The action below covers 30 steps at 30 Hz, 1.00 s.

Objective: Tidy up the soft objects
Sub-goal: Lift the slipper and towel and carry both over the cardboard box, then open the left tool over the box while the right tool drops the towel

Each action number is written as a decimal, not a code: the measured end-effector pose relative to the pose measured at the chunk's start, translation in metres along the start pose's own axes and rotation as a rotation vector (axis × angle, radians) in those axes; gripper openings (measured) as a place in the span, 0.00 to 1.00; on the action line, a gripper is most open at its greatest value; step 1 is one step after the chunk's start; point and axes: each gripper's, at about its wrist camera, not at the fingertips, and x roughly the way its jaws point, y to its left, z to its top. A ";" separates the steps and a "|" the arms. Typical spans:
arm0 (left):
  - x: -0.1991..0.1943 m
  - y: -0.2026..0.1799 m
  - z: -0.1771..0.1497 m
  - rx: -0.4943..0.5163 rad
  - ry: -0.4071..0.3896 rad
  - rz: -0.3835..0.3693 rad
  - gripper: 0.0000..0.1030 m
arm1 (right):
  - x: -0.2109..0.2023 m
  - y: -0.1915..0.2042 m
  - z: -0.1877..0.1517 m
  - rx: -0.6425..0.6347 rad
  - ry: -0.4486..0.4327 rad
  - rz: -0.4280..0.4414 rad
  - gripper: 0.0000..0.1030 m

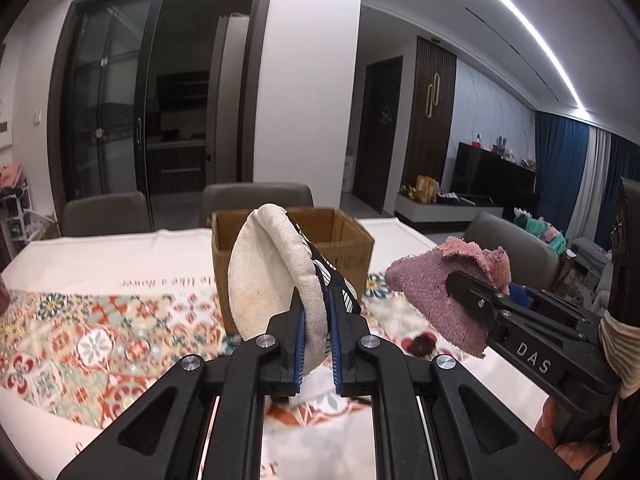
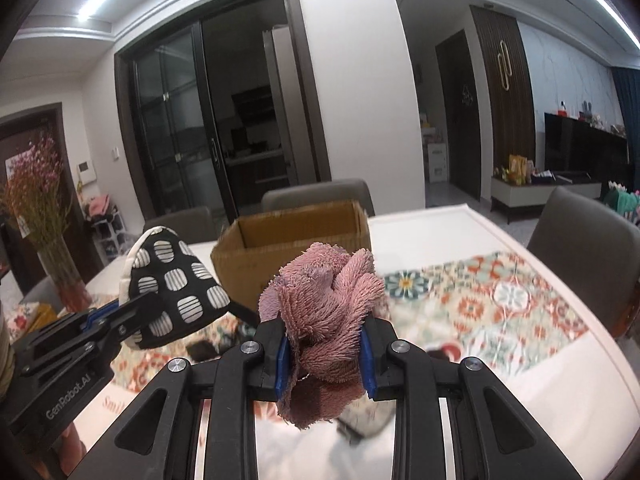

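Left gripper (image 1: 316,312) clamped on pot holder (image 1: 264,276) | right gripper (image 2: 324,350) clamped on pink towel (image 2: 328,312) | both above worktop (image 2: 500,232), near cardboard box (image 2: 296,248)

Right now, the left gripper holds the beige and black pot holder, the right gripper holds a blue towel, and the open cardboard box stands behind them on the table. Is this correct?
Not quite: the towel in the right gripper is pink, not blue, as the right wrist view shows. The rest holds: the left gripper holds the pot holder, with the open cardboard box behind on the table.

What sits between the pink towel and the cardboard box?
Nothing solid: open air above the patterned tablecloth separates the pink towel from the cardboard box, shown in the right wrist view.
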 end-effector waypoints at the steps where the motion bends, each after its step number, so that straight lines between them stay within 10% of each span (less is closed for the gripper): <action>1: 0.001 0.001 0.005 0.002 -0.006 0.006 0.12 | 0.002 -0.001 0.004 -0.001 -0.006 0.003 0.28; 30: 0.107 0.041 0.097 0.027 0.001 0.079 0.12 | 0.125 0.014 0.108 -0.112 -0.034 0.067 0.28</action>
